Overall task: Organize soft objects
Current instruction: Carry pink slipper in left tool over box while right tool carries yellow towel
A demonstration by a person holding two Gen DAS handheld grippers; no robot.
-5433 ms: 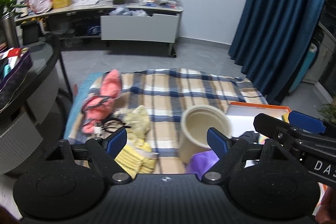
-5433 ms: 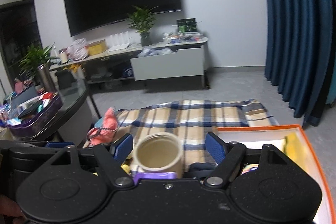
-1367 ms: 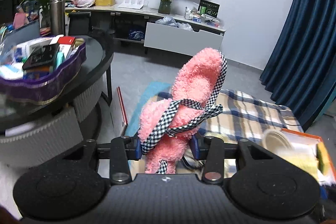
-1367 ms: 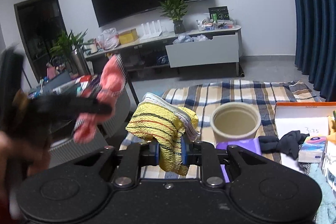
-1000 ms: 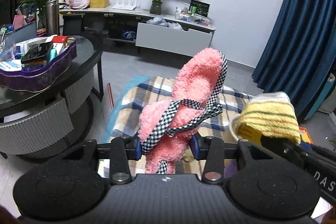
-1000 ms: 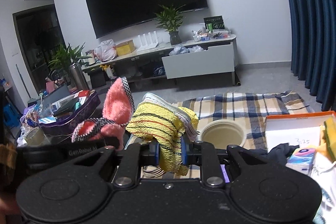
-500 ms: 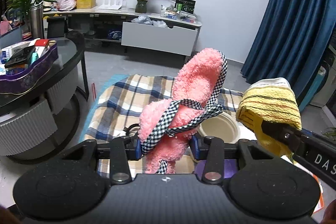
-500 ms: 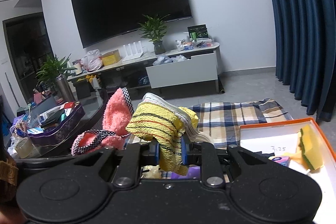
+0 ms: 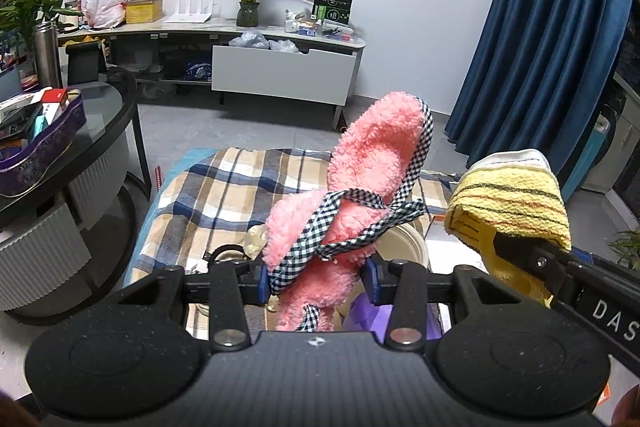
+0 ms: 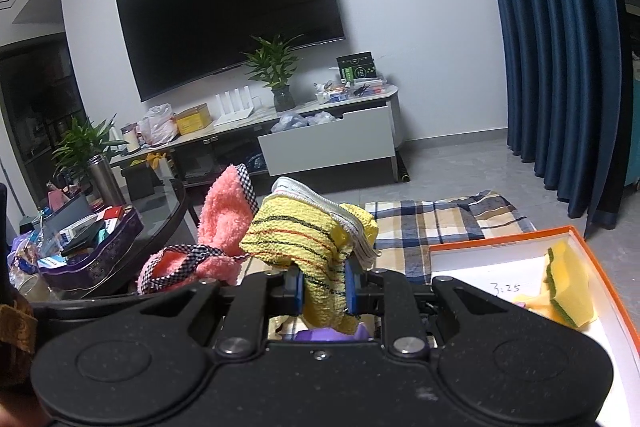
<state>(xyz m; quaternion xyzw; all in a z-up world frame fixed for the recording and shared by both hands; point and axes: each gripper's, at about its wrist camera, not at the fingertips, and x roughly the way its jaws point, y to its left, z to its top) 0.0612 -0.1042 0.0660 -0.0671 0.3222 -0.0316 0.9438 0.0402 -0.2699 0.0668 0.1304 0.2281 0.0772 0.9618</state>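
A fluffy pink slipper [image 9: 372,163] with black-and-white checked trim stands up between the pads of my left gripper [image 9: 318,285], which is shut on it above the plaid blanket. The same pink slipper [image 10: 224,215] shows at left in the right wrist view. My right gripper [image 10: 322,289] is shut on a folded yellow striped towel [image 10: 304,239], held in the air. That yellow towel [image 9: 508,199] appears at right in the left wrist view, beside the slipper. A cream bucket [image 9: 402,247] stands on the blanket behind the slipper, mostly hidden.
A plaid blanket [image 9: 224,187] covers the floor. An orange-rimmed white box [image 10: 508,247] at right holds a yellow sponge [image 10: 564,287]. A round glass table [image 9: 96,123] with a purple tray [image 9: 44,143] stands at left. A TV cabinet [image 9: 280,75] lines the far wall, blue curtains [image 9: 532,39] at right.
Both grippers have swung rightward with their loads still held. The orange box has come further into the right wrist view, and the towel sits closer beside the slipper in the left view.
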